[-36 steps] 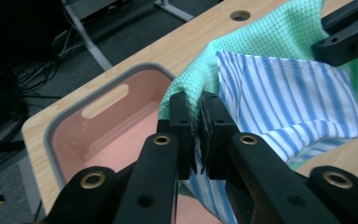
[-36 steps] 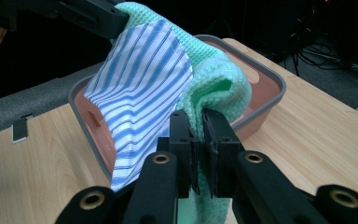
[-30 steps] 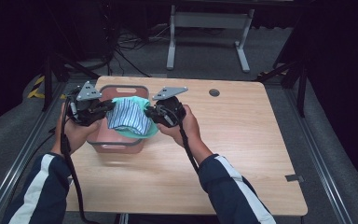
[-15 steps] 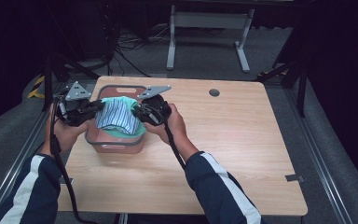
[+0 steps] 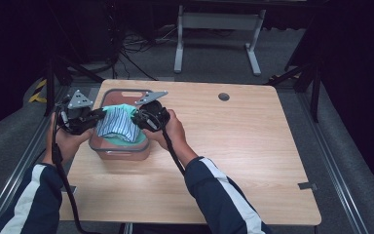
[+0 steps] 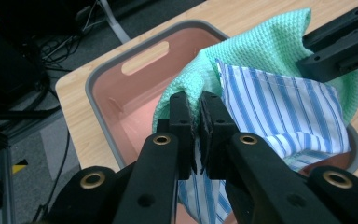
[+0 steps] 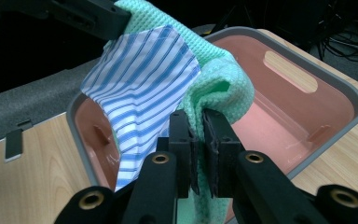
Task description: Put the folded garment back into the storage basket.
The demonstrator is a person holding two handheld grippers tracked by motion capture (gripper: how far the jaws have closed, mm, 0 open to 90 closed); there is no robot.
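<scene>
Folded cloth bundle [image 5: 119,124], blue-striped over green waffle, hangs over the pink bin [image 5: 121,151] at the bench's far-left corner. Left gripper [image 5: 97,116] & right gripper [image 5: 137,117] both clamp it; bundle has sunk lower, so release looks near.

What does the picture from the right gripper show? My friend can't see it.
The right gripper pinches a green cloth and a blue striped cloth above a pink bin on a wooden table.
</scene>
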